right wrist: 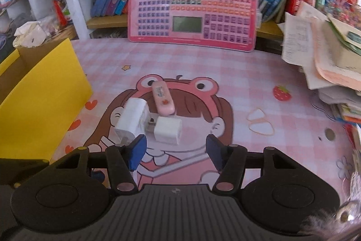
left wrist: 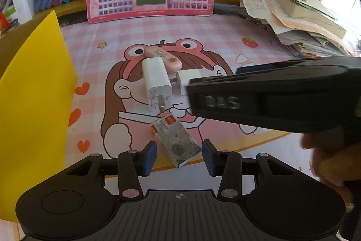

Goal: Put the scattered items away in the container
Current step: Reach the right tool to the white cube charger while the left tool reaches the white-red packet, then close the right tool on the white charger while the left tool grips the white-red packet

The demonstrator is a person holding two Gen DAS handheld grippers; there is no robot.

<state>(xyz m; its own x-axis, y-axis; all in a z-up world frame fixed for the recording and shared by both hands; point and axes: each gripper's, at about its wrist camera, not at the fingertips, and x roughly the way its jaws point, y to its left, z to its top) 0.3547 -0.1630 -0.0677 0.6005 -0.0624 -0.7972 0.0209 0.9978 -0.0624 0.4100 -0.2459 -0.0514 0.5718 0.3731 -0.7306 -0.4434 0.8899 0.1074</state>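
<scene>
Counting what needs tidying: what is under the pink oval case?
The pink oval case leans on the tall white charger and small white cube plug; anything beneath it is hidden.

Raised letters, seemingly "DAS", stand on the right tool's black body [left wrist: 270,96]; nothing else reads.

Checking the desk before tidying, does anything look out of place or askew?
Yes. Two white chargers, a pink stick and an eraser lie jumbled at odd angles on the mat, outside the yellow box. No visible damage.
</scene>
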